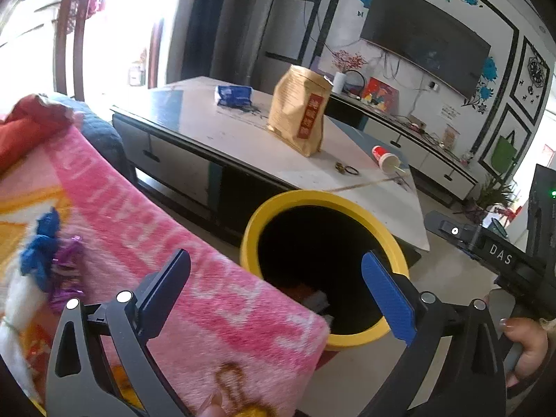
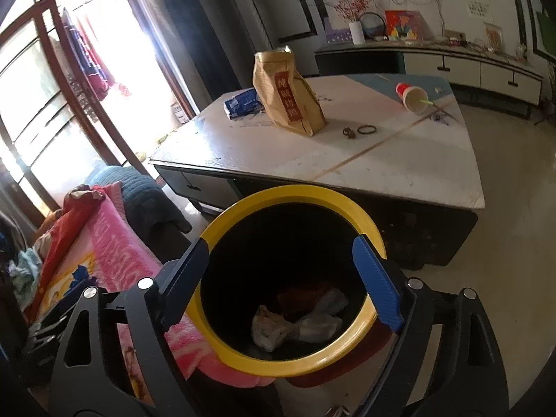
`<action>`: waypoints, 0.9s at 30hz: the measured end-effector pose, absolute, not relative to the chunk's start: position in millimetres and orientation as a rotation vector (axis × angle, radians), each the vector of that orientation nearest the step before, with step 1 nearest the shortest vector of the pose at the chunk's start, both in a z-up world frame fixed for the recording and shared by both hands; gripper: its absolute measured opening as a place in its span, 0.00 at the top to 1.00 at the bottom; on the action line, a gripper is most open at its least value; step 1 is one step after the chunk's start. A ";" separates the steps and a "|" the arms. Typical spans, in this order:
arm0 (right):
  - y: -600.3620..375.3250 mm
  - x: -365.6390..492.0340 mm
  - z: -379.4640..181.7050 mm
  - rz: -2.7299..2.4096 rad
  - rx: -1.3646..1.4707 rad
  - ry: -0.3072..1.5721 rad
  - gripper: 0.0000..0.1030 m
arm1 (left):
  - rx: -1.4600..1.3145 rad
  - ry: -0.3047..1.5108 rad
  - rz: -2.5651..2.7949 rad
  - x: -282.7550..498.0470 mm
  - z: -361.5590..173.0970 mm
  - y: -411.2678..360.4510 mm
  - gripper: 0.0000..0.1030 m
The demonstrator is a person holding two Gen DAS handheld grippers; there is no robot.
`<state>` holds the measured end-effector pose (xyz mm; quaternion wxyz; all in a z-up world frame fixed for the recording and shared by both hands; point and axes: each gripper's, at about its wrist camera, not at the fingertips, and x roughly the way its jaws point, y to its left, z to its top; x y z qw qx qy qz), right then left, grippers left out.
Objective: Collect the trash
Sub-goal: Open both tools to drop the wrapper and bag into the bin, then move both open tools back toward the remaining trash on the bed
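A yellow-rimmed bin with a dark inside stands on the floor between the sofa and the coffee table. In the right wrist view crumpled plastic wrappers and something reddish lie at its bottom. My left gripper is open above the bin's near edge, nothing between its fingers. My right gripper is open over the bin mouth, empty too. On the table stand a brown paper bag, a blue packet and a tipped red-and-white cup with a straw.
A pink blanket covers the sofa at the left, overlapping the bin's side. The low coffee table stands just behind the bin. A hair tie lies on it. A TV cabinet runs along the far wall.
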<state>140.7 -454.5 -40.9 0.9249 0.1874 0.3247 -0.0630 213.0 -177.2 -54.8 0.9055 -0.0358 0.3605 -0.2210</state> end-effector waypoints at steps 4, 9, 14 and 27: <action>-444.4 137.5 -35.3 -0.124 0.355 0.647 0.20 | -0.075 0.717 -0.430 206.0 -47.2 -164.2 0.07; -430.5 133.8 -30.9 -0.109 0.324 0.631 0.18 | -0.090 0.692 -0.398 199.3 -40.1 -147.1 0.07; -413.4 128.6 -25.0 -0.067 0.302 0.603 0.18 | -0.119 0.672 -0.371 190.1 -33.8 -128.8 0.07; -368.8 120.8 -16.2 0.037 0.220 0.593 0.17 | -0.137 0.622 -0.286 168.0 -24.6 -91.8 0.07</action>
